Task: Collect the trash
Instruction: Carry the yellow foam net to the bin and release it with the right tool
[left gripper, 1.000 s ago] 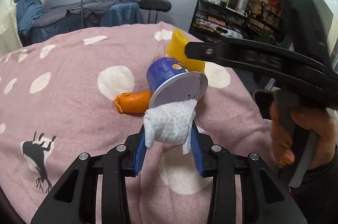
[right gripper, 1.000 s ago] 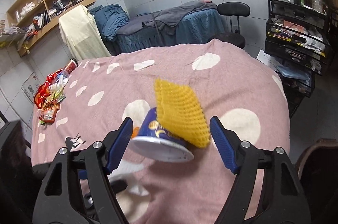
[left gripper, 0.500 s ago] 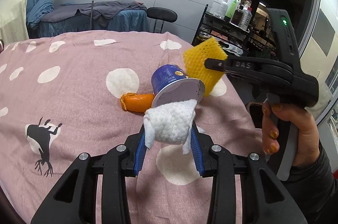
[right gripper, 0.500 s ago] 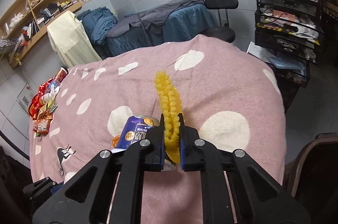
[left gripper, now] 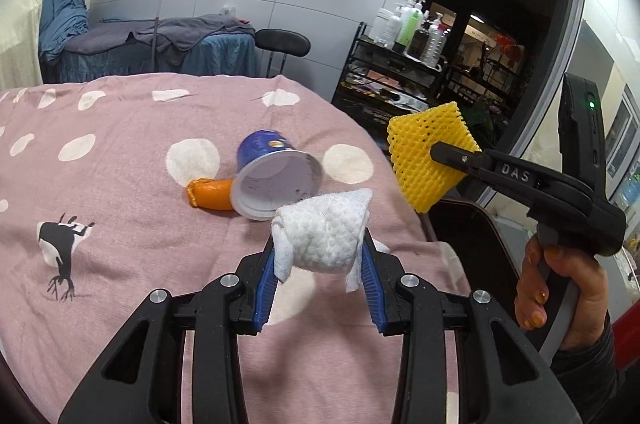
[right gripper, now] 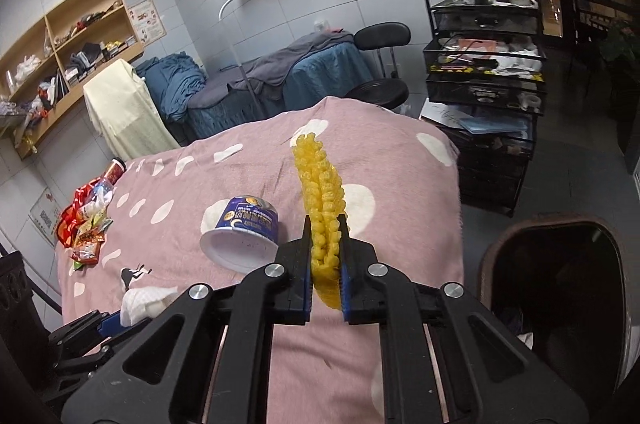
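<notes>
Lifted off the bed [right gripper: 400, 144], the right tool [right gripper: 325, 256] pinches the yellow foam net [right gripper: 320, 192]; the bin [right gripper: 560, 264] lies just right. The left tool [left gripper: 320, 264] grips a tissue wad [left gripper: 324, 236].

Left gripper [left gripper: 320, 264]: black frame, blue ribbed pads, silver screws. Right gripper [right gripper: 325, 256]: same build, "DAS" marked, green light. Hand [left gripper: 560, 288]: orange-painted nails, dark sleeve.

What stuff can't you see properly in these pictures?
- Inside the bin, right wrist view: dark, cut off by the picture edge.
- Orange peel, left wrist view: partly behind the blue cup; hidden in the right wrist view.
- Snack wrappers, right wrist view: too small to read.
</notes>
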The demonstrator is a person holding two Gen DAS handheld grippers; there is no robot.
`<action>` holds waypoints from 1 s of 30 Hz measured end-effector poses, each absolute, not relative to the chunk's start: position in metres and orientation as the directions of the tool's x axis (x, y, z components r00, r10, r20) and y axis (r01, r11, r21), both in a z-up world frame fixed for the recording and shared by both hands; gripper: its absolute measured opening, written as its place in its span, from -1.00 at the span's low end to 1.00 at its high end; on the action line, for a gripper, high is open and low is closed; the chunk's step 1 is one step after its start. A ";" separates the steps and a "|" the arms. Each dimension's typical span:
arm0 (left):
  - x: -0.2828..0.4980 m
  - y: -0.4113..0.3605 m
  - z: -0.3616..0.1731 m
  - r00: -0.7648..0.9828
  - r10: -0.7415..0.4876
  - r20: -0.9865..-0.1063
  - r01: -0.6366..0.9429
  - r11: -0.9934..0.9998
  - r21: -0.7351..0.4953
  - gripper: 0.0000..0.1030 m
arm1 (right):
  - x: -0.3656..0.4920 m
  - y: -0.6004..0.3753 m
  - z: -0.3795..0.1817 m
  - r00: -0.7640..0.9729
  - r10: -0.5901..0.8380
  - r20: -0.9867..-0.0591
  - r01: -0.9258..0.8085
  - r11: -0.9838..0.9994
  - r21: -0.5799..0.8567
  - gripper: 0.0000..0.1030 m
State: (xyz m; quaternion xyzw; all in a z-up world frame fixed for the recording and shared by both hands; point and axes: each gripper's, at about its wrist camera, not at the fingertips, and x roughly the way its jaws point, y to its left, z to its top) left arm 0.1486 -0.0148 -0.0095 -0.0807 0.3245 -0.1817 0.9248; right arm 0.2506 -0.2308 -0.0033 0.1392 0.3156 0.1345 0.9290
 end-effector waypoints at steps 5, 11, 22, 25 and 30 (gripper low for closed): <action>0.137 -0.038 -0.005 0.708 -0.431 -0.559 0.339 0.902 -0.267 -0.27 | 0.220 -0.255 -0.001 0.786 0.318 -0.530 -0.129 0.923 0.364 -0.78; 0.128 -0.067 -0.003 0.677 -0.488 -0.551 0.405 0.872 -0.275 -0.26 | 0.183 -0.284 -0.001 0.812 0.268 -0.518 -0.068 0.926 0.372 -0.78; 0.121 -0.115 -0.007 0.614 -0.554 -0.563 0.504 0.824 -0.261 -0.26 | 0.147 -0.331 -0.032 0.798 0.161 -0.581 0.074 0.930 0.361 -0.78; 0.121 -0.125 -0.009 0.600 -0.562 -0.569 0.520 0.815 -0.255 -0.26 | 0.147 -0.342 -0.045 0.783 0.128 -0.609 0.117 0.931 0.347 -0.78; 0.123 -0.134 -0.012 0.582 -0.571 -0.579 0.537 0.805 -0.253 -0.26 | 0.156 -0.355 -0.066 0.750 0.095 -0.655 0.165 0.931 0.325 -0.78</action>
